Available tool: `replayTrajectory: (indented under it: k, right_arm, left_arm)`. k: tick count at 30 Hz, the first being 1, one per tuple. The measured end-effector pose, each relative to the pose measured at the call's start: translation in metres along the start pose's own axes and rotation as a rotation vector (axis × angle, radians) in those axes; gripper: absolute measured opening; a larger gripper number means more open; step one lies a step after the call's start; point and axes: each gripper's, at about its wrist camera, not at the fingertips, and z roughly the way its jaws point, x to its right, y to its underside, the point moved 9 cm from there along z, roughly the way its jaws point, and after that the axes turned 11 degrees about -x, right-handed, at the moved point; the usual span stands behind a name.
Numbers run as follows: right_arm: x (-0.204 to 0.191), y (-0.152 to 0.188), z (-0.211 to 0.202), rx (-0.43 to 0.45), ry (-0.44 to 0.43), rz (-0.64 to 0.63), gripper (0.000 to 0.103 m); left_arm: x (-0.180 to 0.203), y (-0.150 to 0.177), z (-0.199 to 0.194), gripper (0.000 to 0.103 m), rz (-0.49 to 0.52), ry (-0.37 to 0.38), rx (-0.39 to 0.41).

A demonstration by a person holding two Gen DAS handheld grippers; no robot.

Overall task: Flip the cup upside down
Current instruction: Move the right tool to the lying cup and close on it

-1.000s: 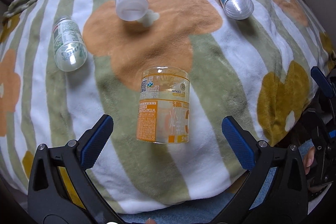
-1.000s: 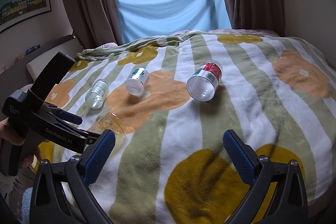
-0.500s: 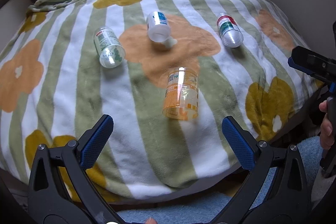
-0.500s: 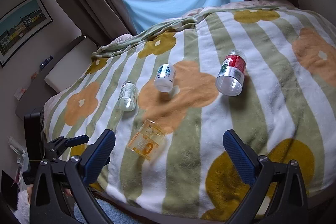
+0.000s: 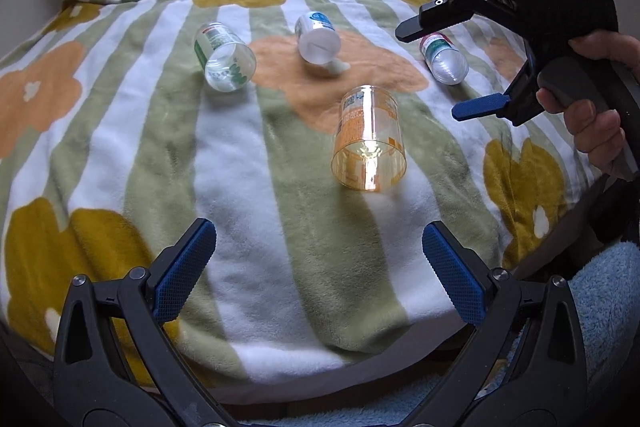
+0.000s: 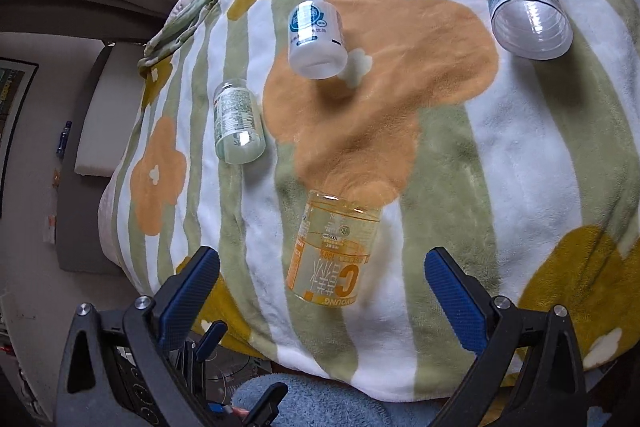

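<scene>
Both tools gape empty: right tool [image 6: 322, 281] just short of the orange cup [image 6: 334, 251], left tool [image 5: 320, 271] farther back.

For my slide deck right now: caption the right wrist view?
Open right gripper faces the clear orange-printed plastic cup lying sideways on the striped floral blanket.

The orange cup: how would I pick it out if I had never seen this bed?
Look at the striped flower blanket on the bed, where four cups lie on their sides. The orange cup is nearest the front edge, by the big peach flower. It alone is tinted amber with orange print.
</scene>
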Motion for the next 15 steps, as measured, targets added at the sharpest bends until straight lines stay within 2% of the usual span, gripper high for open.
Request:
replayTrajectory:
  k: [3, 6, 11, 15]
  right_arm:
    - [0.011, -0.007, 0.020, -0.057, -0.010, 0.073, 0.101]
    - [0.016, -0.012, 0.034, -0.092, -0.033, 0.118, 0.094]
    - [0.014, -0.015, 0.050, -0.130, 0.018, 0.106, 0.079]
    - [0.016, -0.019, 0.056, -0.127, 0.044, 0.116, 0.072]
  left_arm:
    - [-0.001, 0.003, 0.003, 0.103, -0.001, -0.001, 0.038]
    - [-0.005, 0.007, 0.007, 0.103, -0.009, -0.006, 0.061]
    - [-0.012, 0.009, 0.014, 0.103, -0.037, 0.000, 0.053]
    - [-0.016, 0.009, 0.018, 0.103, -0.058, 0.019, 0.043]
